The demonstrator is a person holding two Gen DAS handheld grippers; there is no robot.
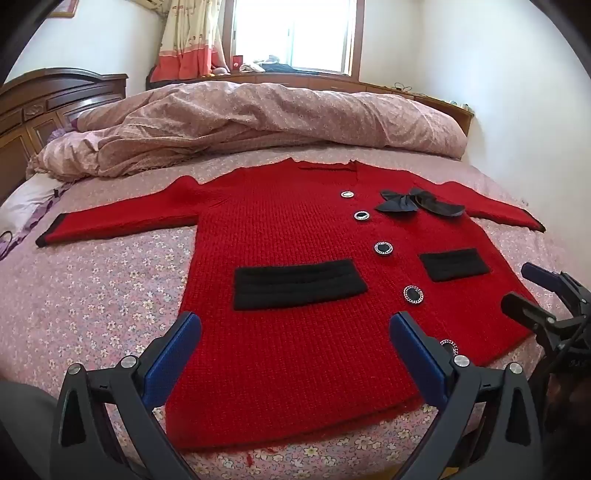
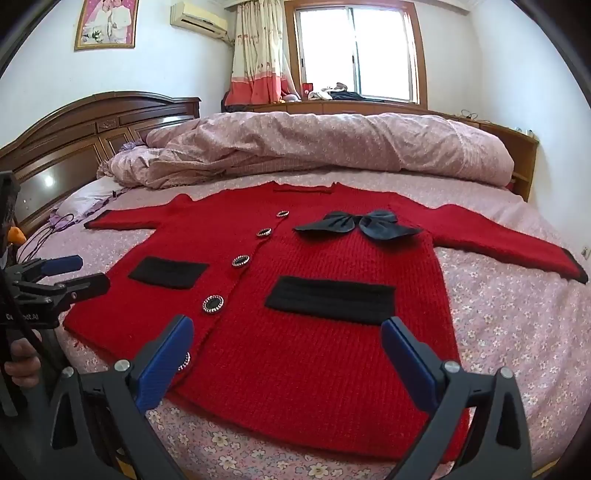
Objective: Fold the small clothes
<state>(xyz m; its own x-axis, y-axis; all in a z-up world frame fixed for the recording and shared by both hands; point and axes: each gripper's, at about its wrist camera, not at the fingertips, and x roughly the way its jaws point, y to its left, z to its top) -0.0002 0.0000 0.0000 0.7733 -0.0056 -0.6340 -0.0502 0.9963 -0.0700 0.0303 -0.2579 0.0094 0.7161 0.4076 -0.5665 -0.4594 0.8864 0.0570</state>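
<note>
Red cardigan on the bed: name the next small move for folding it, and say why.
Probably bring the left gripper across to the cardigan's left sleeve to fold it over the body. The cardigan lies flat and buttoned on the bedsheet, both sleeves spread, nothing folded yet. Both grippers hang open over the hem, holding nothing; the right gripper could mirror it.

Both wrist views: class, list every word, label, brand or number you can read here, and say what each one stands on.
"...ot.AI": white print on the left gripper body, right wrist view; its first letters are blurred and partly covered.
White marks on the right gripper body, left wrist view: too blurred to read.
Framed picture on the wall: no readable text.
Red cardigan: none.
</note>
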